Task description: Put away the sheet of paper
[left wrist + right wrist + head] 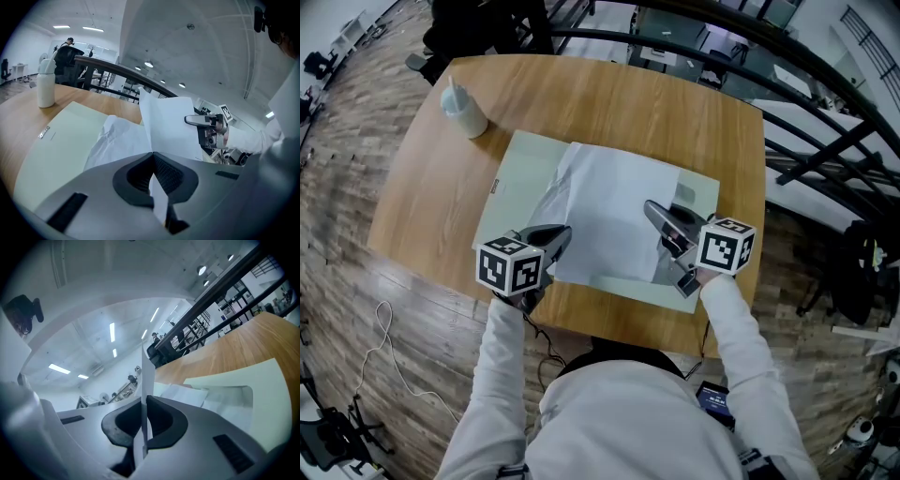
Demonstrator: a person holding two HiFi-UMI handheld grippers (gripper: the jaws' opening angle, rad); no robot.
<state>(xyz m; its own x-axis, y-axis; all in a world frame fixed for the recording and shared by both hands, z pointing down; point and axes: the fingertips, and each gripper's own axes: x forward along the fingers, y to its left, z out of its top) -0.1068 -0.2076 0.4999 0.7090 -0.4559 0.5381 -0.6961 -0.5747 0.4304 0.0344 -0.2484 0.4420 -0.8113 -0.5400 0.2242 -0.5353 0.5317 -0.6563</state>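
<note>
A white sheet of paper (614, 211) hangs lifted over a pale green folder (520, 164) on the wooden table (609, 94). My left gripper (558, 234) is shut on the sheet's near left corner. My right gripper (652, 208) is shut on its near right edge. In the left gripper view the paper (166, 126) rises from between the closed jaws of the left gripper (152, 154), and the right gripper (206, 122) shows beyond it. In the right gripper view the sheet (145, 376) stands edge-on, pinched in the right gripper (144, 399). The far part of the sheet rests creased on the folder (61, 145).
A white squeeze bottle (464, 108) stands at the table's far left corner, also seen as the bottle (46, 86) in the left gripper view. The folder (262, 394) has more white paper under a clear part. Black railings (806, 103) run beyond the table's right side.
</note>
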